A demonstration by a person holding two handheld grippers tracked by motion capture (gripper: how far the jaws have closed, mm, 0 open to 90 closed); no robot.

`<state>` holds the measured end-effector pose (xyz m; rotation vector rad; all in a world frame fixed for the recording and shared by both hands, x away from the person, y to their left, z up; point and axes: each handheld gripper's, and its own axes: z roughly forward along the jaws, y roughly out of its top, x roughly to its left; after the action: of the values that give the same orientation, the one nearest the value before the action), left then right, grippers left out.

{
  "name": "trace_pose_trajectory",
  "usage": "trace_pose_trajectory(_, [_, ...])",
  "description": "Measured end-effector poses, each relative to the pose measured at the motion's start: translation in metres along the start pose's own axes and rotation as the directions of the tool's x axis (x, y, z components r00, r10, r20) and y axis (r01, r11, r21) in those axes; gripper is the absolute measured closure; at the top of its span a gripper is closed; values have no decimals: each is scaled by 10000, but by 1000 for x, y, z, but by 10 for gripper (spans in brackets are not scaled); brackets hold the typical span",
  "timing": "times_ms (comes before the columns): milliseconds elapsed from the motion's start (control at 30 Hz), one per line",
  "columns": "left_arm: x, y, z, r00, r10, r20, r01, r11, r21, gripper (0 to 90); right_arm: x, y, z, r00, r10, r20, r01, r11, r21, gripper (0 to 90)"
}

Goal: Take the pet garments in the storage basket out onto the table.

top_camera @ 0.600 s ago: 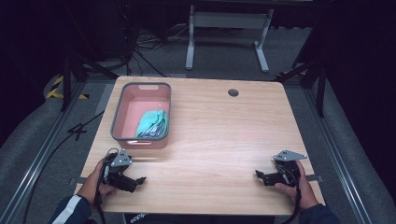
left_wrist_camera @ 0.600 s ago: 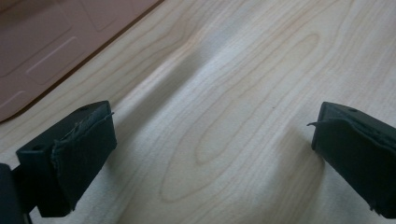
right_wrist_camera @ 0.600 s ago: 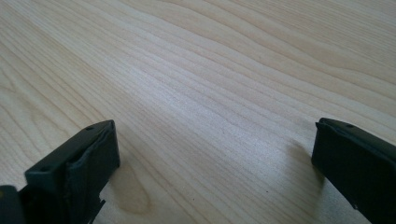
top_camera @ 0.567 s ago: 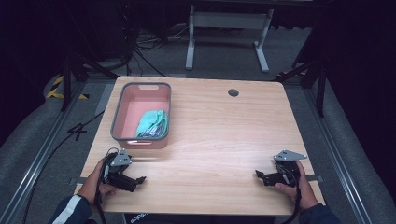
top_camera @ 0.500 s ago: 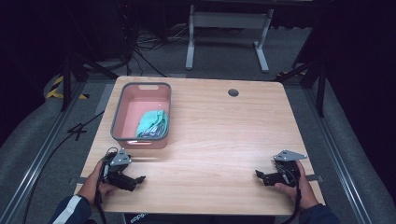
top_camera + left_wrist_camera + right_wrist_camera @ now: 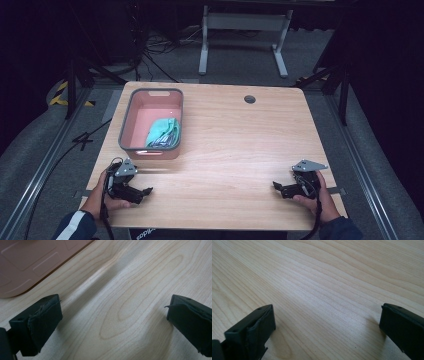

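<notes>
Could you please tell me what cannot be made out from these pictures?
- The teal cloth in the pink bin, high view: too small to tell what it is or what lies under it.
- The bin, left gripper view: cut off by the top edge, contents unseen.
- The dark surroundings beyond the table, high view: unlit, details lost.

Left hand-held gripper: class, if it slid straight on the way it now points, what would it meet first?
Likely nothing soon: the left hand-held gripper points across bare table; the pink bin sits off to one side.
</notes>
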<state>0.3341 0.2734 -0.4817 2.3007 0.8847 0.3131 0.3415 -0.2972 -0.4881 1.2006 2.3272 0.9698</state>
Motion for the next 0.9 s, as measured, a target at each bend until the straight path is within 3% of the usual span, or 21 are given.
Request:
trace_pose_trajectory(100, [2,0,-2,10000,-23,-88,23,10000,-30,46,0,0,0,10000,39,34,-39,10000,-12,6])
trace_pose_trajectory(200, [2,2,-7,9999,116,-67,-117,9998,-144,230,1,0,0,10000,74,29,-74,10000,-23,6])
trace_pose_trajectory(267, [0,4,-9,9997,238,60,-236,9993,-280,150,1,0,0,10000,70,32,-70,10000,-22,6])
trace_pose_trajectory(333, [0,6,-13,9995,290,85,-287,9990,-339,231,1,-1,-1,9999,105,50,-105,9999,-6,6])
trace_pose_trajectory(500, [-1,10,-20,9993,381,-60,-383,9984,-424,227,1,-1,-1,9999,109,60,-109,9999,-7,6])
trace_pose_trajectory(767, [-2,14,-36,9990,243,-378,-280,9948,-983,240,1,-1,-1,9999,111,60,-111,9999,-7,6])
trace_pose_trajectory(833, [-1,15,-38,9977,266,-626,-325,9949,-959,240,1,-1,-1,9999,108,58,-108,9999,-7,6])
trace_pose_trajectory(900, [0,15,-41,9983,163,-552,-221,9941,-1065,240,1,-1,-1,9999,113,59,-113,9999,-4,6])
